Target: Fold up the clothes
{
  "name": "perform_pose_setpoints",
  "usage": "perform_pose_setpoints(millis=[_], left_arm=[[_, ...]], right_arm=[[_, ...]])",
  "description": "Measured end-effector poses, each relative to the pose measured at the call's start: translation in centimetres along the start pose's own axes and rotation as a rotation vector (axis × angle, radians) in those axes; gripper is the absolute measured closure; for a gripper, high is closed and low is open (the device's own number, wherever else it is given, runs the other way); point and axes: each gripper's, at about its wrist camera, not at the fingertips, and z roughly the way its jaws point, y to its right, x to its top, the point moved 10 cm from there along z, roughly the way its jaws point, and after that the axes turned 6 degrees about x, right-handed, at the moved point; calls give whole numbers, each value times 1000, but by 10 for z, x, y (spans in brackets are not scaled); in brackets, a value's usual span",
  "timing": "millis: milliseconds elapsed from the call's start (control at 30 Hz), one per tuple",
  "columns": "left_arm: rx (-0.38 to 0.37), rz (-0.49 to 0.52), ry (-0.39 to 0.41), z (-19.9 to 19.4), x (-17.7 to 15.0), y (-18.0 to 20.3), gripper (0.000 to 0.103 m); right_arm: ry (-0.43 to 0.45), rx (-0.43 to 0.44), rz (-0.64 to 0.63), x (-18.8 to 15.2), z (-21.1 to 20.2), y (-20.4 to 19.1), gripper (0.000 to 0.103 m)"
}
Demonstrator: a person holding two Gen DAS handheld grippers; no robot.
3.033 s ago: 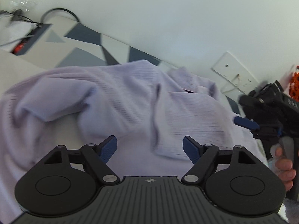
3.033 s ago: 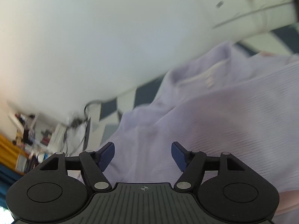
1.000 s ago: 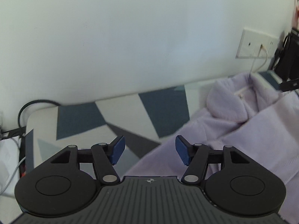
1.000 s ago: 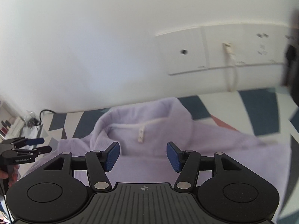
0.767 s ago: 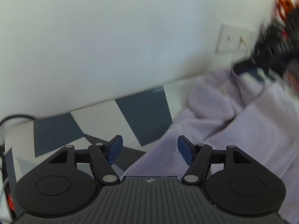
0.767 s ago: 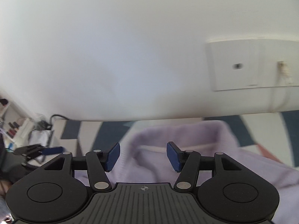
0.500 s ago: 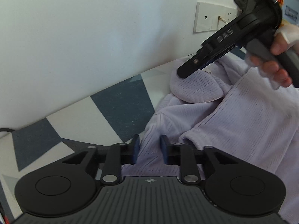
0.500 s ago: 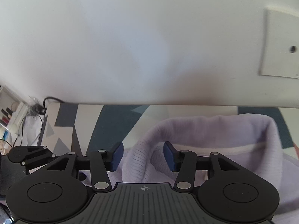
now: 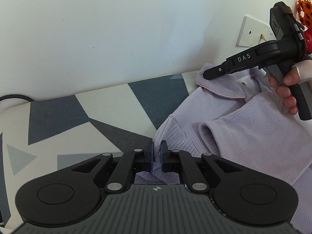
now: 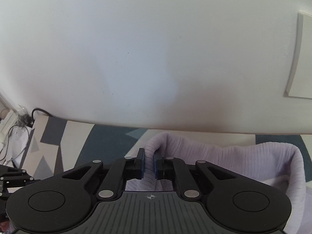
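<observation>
White wall (image 9: 117, 39) fills the upper half of both views, with a socket plate (image 9: 251, 32) at 2 o'clock in the left wrist view. Below it lies the surface (image 9: 58, 117), covered in a grey, blue and cream geometric pattern.

Lilac ribbed garment (image 9: 253, 132) lies crumpled on the surface from 3 to 5 o'clock in the left wrist view, collar toward the wall.

Right gripper (image 10: 149, 165) has just been closing and now clamps a raised fold of the collar edge between its pads. In the left wrist view it sits at 2 o'clock, held by a hand (image 9: 288, 89).

Left gripper (image 9: 156, 156) has just been closing as well; it pinches the garment's near edge, with cloth visible between the pads.

Step in hand, as judged: both grasps are set along the top edge, preparing to lift and spread the garment.

Next move calls for raising both grippers together and drawing them apart, keeping tension even so the thin folds do not slip out.
</observation>
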Motion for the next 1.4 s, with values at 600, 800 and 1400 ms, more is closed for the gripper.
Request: perform_pose_setpoints(millis=[600, 800, 1400], left_arm=[[195, -435, 99, -160, -87, -61, 39], [283, -502, -5, -214, -169, -46, 20], [319, -577, -176, -188, -228, 23, 1]], right_arm=[[150, -245, -43, -56, -153, 31, 3], [144, -367, 114, -130, -216, 62, 1], [-103, -578, 171, -249, -233, 56, 1]])
